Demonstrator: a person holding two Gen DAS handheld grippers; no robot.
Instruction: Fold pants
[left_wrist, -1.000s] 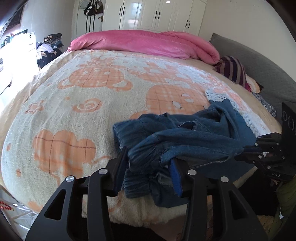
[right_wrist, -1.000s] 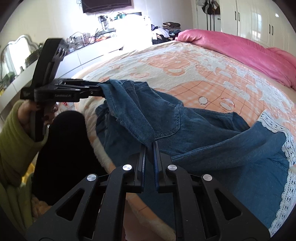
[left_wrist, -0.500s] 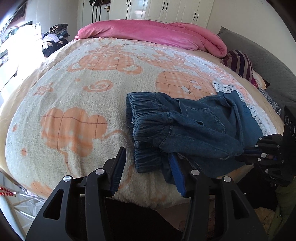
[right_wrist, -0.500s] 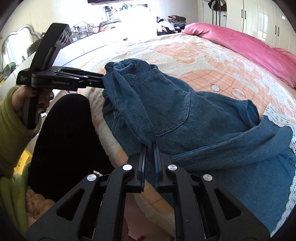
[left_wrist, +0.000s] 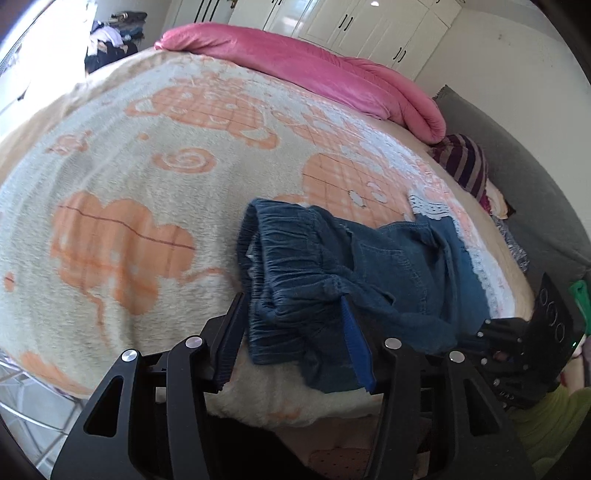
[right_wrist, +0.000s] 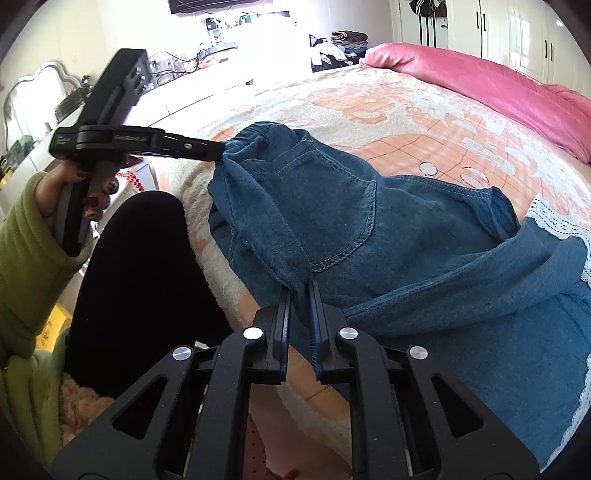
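Blue denim pants (left_wrist: 369, 269) with an elastic waistband lie bunched at the near edge of the bed, and they also fill the right wrist view (right_wrist: 388, 229). My left gripper (left_wrist: 291, 306) has its jaws wide apart around the waistband end; from the side in the right wrist view (right_wrist: 218, 149) its tips meet the waistband corner. My right gripper (right_wrist: 299, 291) is shut on a fold of the pants' edge and shows at the right in the left wrist view (left_wrist: 476, 332).
The bed has a cream and orange blanket (left_wrist: 147, 192) with a rolled pink duvet (left_wrist: 314, 70) at its far side. A striped cushion (left_wrist: 461, 166) and grey headboard (left_wrist: 524, 177) are at the right. A white dresser (right_wrist: 192, 88) stands left of the bed.
Both grippers have drawn the pants toward the near edge of the bed and spread the waistband out. The left gripper's jaws stand wider apart than one second ago.
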